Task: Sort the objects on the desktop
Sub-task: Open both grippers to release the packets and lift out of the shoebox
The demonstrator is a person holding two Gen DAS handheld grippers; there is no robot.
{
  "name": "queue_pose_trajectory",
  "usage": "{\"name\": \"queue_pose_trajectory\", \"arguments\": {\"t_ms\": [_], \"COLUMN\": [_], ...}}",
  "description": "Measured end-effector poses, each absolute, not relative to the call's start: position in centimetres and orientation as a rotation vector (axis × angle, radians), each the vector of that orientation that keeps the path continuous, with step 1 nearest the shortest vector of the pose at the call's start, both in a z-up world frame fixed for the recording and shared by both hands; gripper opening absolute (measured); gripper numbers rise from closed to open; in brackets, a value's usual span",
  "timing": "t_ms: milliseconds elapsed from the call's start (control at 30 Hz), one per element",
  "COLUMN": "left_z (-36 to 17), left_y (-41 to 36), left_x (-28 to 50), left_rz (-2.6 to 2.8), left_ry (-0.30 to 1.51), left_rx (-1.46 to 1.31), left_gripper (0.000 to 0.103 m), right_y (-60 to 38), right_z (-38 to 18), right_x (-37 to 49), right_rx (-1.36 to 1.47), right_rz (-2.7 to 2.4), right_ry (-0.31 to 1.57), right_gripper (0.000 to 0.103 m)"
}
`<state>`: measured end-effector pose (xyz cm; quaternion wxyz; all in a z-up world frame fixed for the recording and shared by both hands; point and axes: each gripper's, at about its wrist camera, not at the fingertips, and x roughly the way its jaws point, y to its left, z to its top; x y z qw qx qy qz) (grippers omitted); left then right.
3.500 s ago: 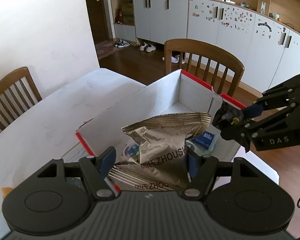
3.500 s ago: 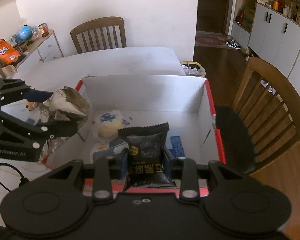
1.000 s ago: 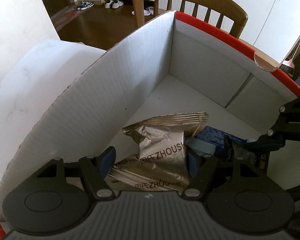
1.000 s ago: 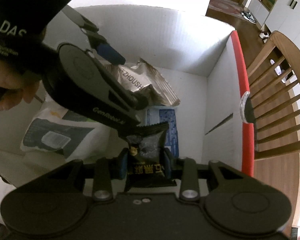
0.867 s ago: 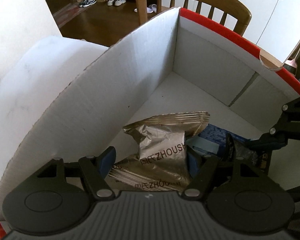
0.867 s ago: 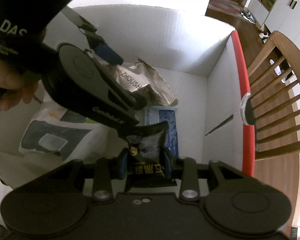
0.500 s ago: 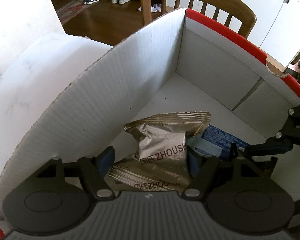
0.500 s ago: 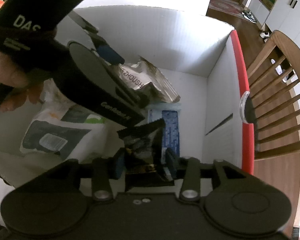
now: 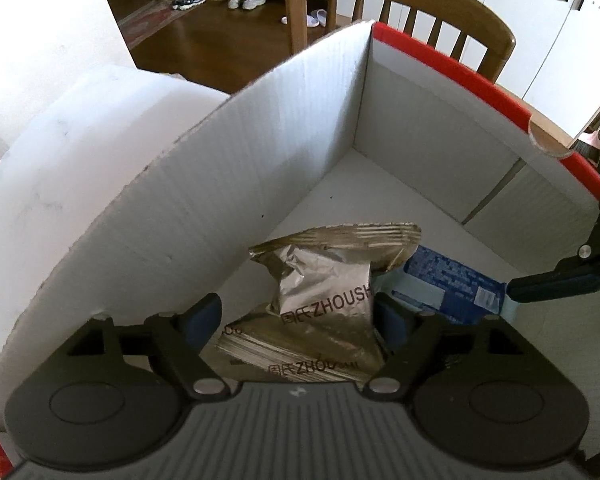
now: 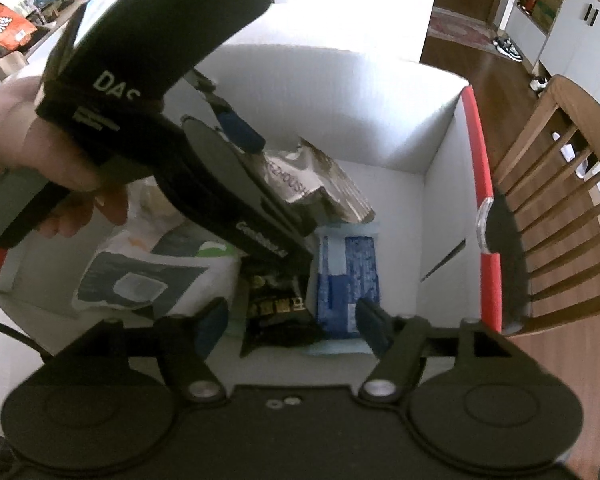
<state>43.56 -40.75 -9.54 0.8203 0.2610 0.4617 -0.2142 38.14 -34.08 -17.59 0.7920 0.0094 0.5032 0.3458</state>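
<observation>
grippers both angled down into the white cardboard box [image 9: 228, 184], red trim on its rim. left gripper [image 9: 300, 316]: jaws are opening, we see the silver snack packet [image 9: 324, 284] between the blue pads; the left pad [image 9: 202, 314] stands clear of the foil, the right pad sits right at the packet's edge and we cannot tell whether it touches. packet stands crumpled on a second silver packet [image 9: 292, 354] of the same print lying flat under it, both close to the box's left wall.

right gripper [image 10: 290, 322]: jaws are opening too, nothing pinched. black snack packet [image 10: 278, 304] lies on the box floor in the gap between the pads, apart from both. just beside it to the right, a blue and white box [image 10: 348, 276] lies flat, its near end under the right pad. to the left of the black packet, a white bag with a dark printed panel [image 10: 140, 280].

further in, right wrist view shows a hand [image 10: 40, 152] wrapped round the left gripper's handle, its body crossing over the white bag and its tips at the silver packet [image 10: 300, 184]. in the left wrist view one blue-tipped finger of the right gripper [image 9: 556, 280] reaches in from the right edge over the blue and white box [image 9: 448, 284].

beyond the box: white table [image 9: 60, 160], wooden chair [image 9: 400, 4] behind the far wall, shoes on the dark floor, white cabinets.
</observation>
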Motion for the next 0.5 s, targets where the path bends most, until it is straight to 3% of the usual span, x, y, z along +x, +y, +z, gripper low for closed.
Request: {"name": "queue_pose_trajectory", "arguments": {"t_ms": [300, 433, 500], "left_z": [-7.7, -6.6, -6.1], "left_y": [-40.3, -39.8, -39.6], "left_x": [42.5, 41.9, 41.5], "left_rz": [-0.478, -0.486, -0.487], "left_ry": [0.916, 0.888, 0.873], "left_rx": [0.548, 0.528, 0.524], "left_gripper": [0.089, 0.099, 0.100], "right_y": [-34.9, -35.6, -35.8], "right_z": [-16.5, -15.5, -15.2], "right_x": [37.6, 37.0, 36.8], "right_rx": [0.038, 0.049, 0.058], "right_rz": [0.739, 0.739, 0.734], "right_ry": [1.037, 1.016, 1.005], "right_gripper": [0.079, 0.081, 0.084]}}
